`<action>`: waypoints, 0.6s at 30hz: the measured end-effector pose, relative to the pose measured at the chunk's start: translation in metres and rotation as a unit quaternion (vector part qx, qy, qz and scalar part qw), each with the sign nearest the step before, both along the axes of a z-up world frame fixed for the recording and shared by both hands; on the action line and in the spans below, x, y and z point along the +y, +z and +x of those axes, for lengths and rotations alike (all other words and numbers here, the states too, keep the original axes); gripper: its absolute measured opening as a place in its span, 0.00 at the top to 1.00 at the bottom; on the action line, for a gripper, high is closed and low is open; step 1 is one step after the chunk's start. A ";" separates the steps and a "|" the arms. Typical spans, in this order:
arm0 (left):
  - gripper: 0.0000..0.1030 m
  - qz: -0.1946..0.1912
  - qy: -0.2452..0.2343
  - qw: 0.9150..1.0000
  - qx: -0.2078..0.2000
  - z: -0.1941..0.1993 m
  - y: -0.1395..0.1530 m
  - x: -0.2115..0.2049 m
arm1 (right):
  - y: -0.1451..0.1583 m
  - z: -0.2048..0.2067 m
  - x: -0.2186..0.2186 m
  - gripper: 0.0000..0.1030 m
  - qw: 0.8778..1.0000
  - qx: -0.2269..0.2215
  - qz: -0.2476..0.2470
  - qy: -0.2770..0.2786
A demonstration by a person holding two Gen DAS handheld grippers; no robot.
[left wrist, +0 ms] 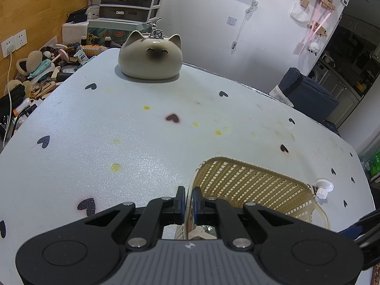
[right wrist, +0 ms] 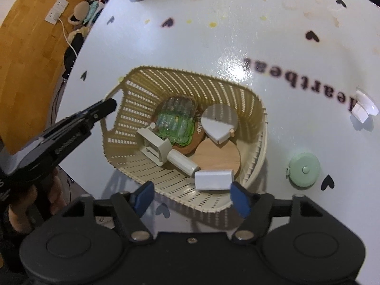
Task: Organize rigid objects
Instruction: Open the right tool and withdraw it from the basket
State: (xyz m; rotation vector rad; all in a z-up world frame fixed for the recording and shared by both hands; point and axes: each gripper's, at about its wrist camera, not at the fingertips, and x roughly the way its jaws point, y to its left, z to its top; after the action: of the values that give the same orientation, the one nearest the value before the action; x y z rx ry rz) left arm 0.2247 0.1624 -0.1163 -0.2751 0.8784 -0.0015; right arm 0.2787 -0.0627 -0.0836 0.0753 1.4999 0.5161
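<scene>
Inside basket (right wrist: 190, 116), items show rightward only; left gripper (left wrist: 189, 199) pinches its rim, right gripper (right wrist: 191, 196) wide

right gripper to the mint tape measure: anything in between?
Right wrist view: the right gripper hangs open over the basket's near rim. Between it and the mint tape measure lie only that rim's right corner and bare tablecloth.

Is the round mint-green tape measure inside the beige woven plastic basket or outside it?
Outside. The round mint-green tape measure lies flat on the white table, to the right of the beige woven plastic basket, apart from its rim.
</scene>
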 end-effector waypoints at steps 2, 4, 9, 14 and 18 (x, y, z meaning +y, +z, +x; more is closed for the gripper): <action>0.94 0.000 0.000 1.000 0.000 0.000 0.000 0.000 | 0.006 -0.002 -0.002 0.22 1.000 -0.014 0.001 0.000; 0.94 0.001 0.000 1.000 0.000 0.000 0.000 0.000 | 0.011 -0.003 -0.006 0.21 1.000 -0.022 0.006 -0.005; 0.94 0.003 -0.001 1.000 0.001 -0.001 0.000 -0.001 | 0.024 -0.003 -0.020 0.15 0.999 -0.044 0.015 -0.022; 0.94 0.004 -0.002 1.000 0.002 0.000 0.000 -0.001 | 0.034 -0.004 -0.033 0.08 0.996 -0.074 0.024 -0.037; 0.94 0.005 -0.003 1.000 0.002 0.000 0.000 -0.001 | 0.042 -0.004 -0.051 0.04 0.991 -0.113 0.026 -0.061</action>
State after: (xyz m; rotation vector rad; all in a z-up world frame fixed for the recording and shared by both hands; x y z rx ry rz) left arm 0.2248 0.1615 -0.1163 -0.2628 0.8833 -0.0012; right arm 0.2752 -0.1139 -0.0414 0.1446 1.2520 0.4489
